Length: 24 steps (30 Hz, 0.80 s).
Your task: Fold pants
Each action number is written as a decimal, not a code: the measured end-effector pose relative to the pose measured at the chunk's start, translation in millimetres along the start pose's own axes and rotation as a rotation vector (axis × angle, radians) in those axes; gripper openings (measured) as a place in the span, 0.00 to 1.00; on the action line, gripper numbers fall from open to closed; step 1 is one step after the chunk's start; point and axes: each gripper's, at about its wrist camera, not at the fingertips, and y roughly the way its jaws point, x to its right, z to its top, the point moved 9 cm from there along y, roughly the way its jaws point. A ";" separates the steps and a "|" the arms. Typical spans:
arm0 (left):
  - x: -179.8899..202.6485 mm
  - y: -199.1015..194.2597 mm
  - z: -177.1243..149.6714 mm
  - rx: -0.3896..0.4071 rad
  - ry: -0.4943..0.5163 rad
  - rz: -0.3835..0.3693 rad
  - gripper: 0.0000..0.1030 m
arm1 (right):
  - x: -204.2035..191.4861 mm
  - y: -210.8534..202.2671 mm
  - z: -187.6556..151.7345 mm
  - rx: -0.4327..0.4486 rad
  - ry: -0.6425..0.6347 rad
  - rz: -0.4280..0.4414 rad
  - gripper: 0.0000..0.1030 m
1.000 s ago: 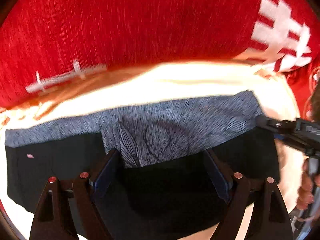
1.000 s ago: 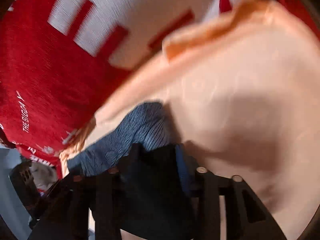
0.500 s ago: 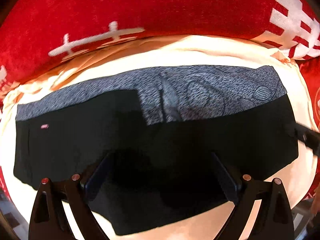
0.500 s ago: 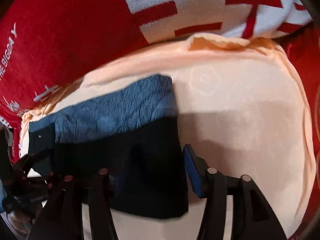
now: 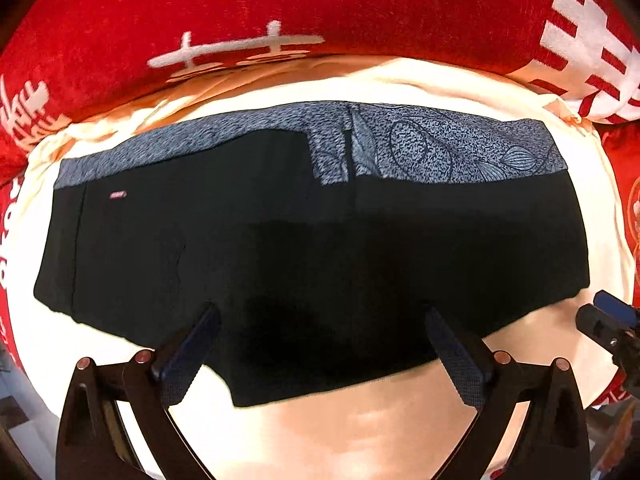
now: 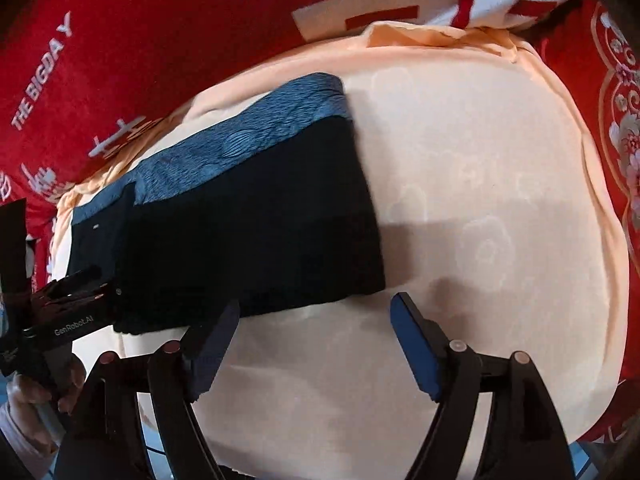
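**Mia:** Where are the pants now?

**Ben:** The pants [image 5: 312, 256] lie flat on the cream sheet [image 5: 360, 432]. The red blanket [image 5: 320, 4] sits behind them, up at twelve o'clock. The grey patterned band [image 5: 440, 148] is the far edge of the pants.

**Mia:** Are they folded?

**Ben:** I think one fold is done. They look like a neat black block with straight edges.

**Mia:** What is the left gripper [image 5: 320, 356] doing?

**Ben:** It hangs over the near edge of the pants, at six o'clock in its own view. Its jaws are opening wide. Nothing is pinched in them.

**Mia:** And the right gripper [image 6: 316, 344]?

**Ben:** Its jaws are opening too. They hold nothing. In its view the pants' near corner [image 6: 376, 284] is just past them, at about eleven o'clock. Under the jaws there is only sheet.

**Mia:** So what should happen next?

**Ben:** My guess is another fold, end over end. Each gripper should pinch all the layers at one short end, not just the top one.

**Mia:** Why all the layers?

**Ben:** If you grab only the top one, the fold can slide open. Lift both corners together, carry them over low, and line up the edges before letting go.

**Mia:** What could go wrong?

**Ben:** The jaws could grab the sheet as well. It is soft and right under the pants.
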 end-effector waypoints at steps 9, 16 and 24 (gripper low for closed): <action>-32.9 -11.5 -28.5 -0.015 -0.041 -0.030 0.99 | -37.4 1.9 -11.6 0.021 -0.055 -0.062 0.99; -93.3 -22.3 -58.8 -0.028 -0.076 -0.026 0.99 | -87.8 16.2 -43.1 -0.074 -0.067 -0.047 0.99; -146.7 -17.0 -107.1 -0.062 -0.217 -0.083 0.99 | -156.6 30.1 -72.8 -0.181 -0.184 -0.082 0.99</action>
